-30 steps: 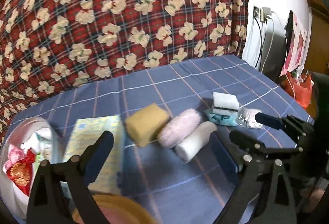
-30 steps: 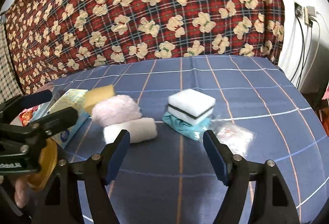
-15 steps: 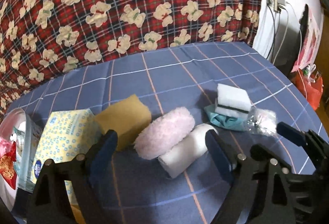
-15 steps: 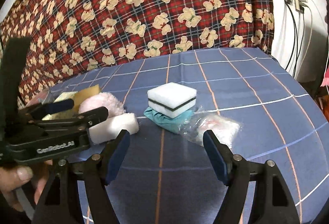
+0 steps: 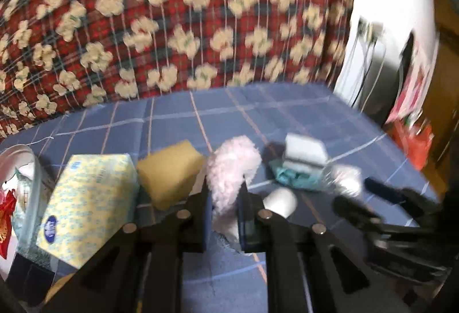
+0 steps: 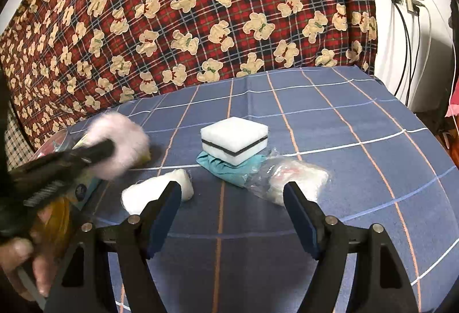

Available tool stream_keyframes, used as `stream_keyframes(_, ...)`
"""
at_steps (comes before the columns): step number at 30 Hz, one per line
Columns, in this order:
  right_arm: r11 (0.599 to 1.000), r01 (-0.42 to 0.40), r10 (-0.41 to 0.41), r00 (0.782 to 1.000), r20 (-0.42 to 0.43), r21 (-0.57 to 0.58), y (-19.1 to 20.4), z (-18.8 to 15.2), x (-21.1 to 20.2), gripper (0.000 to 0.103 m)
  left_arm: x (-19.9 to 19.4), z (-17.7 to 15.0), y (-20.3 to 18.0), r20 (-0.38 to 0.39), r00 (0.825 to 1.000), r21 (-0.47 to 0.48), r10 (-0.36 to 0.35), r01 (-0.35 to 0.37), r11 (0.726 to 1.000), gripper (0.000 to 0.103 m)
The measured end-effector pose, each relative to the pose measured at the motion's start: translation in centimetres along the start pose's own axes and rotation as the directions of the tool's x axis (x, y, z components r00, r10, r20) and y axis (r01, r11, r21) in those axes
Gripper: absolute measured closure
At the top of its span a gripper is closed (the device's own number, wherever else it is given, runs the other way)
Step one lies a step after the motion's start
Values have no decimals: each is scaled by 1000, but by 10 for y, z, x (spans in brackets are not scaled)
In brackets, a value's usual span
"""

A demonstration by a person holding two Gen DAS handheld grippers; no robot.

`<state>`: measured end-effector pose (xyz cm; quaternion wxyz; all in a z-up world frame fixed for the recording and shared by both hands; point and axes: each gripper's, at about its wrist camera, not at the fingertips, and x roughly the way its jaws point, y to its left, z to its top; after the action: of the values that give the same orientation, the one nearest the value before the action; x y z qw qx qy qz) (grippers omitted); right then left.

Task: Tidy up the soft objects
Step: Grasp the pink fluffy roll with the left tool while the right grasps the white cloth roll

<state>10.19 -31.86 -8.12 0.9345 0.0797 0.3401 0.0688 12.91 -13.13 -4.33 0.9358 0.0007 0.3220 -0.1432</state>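
Note:
My left gripper [image 5: 225, 215] is shut on a fluffy pink roll [image 5: 232, 169] and holds it above the blue checked cloth; the roll also shows blurred in the right wrist view [image 6: 120, 146]. A white roll [image 6: 156, 193] lies on the cloth just ahead of my right gripper's left finger. My right gripper [image 6: 233, 215] is open and empty. Ahead of it a white sponge with a black stripe [image 6: 233, 142] sits on a teal cloth [image 6: 226, 171], beside a clear plastic packet [image 6: 289, 179]. A yellow sponge [image 5: 169, 172] lies left of the pink roll.
A yellow tissue box [image 5: 86, 204] lies left of the yellow sponge. A clear round tub [image 5: 20, 183] with red items is at the far left. A red plaid bear-print cloth [image 6: 200, 11] hangs behind. Cables and a wall socket [image 6: 407, 0] are at the right.
My left gripper has closed on the pink roll and lifted it off the cloth, away from the white roll. My right gripper stayed open and moved slightly.

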Motion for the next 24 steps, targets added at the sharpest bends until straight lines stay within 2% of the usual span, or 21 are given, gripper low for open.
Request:
stream_keyframes(3,1000,-16,16,1000,-17,-24,9,2,6,27,-18,-2,11,44,999,-24,-2,3,1000,91)
stream_keyframes(7,992,-39,33,998,-51,-124,36,3,19,15,-23,-14,17,48,999,-37,-2,4,999,91)
stream_keyframes(12,972,-90,65,991,-118,-219,65,5,39,11,-32,-23,24,86,996,-53,-3,8,999,91)
stream_keyframes(14,967,-70,39,991,-129,-247,70,6,46,10,-34,-22,27,95,995,-56,-5,10,998,91)
stream_keyframes(20,969,-93,59,987,-151,-229,69,11,58,10,-35,-25,33,107,994,-66,-6,13,998,91)
stream_keyframes(24,957,-125,86,985,-152,-263,77,9,54,10,-36,-27,37,117,993,-79,-18,28,997,91)
